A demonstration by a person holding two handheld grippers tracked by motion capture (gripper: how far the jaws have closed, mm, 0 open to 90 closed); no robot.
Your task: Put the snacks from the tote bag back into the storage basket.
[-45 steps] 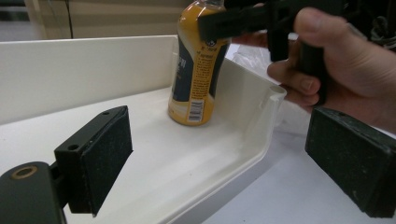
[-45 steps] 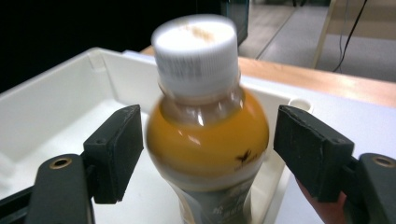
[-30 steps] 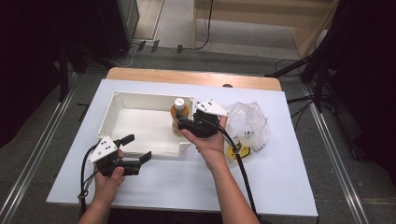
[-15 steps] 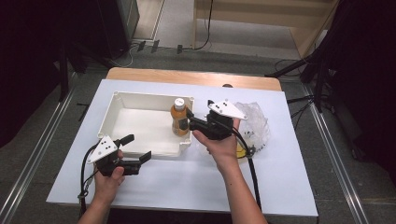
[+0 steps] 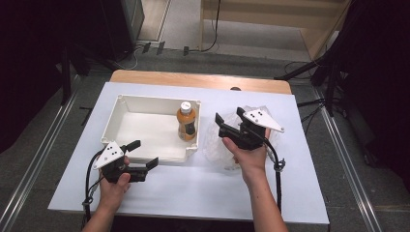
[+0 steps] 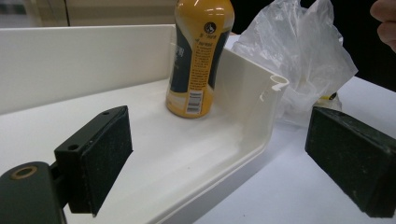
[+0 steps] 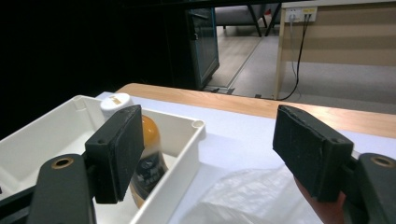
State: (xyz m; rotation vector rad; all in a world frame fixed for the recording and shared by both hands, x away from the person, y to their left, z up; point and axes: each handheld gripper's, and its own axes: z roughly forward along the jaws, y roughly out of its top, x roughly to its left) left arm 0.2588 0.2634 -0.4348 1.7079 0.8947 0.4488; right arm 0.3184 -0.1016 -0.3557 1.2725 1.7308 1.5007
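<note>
Hovering wide open and empty over the plastic bag point(image 5: 251, 140), the right gripper point(image 5: 229, 124) should drop straight down for the next item, clear of the bottle point(image 5: 186, 121) standing in the tray point(image 5: 126, 104).

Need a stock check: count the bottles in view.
1. The bottle stands upright in the bin, by its right wall. The bag beside the bin may hide more.
</note>
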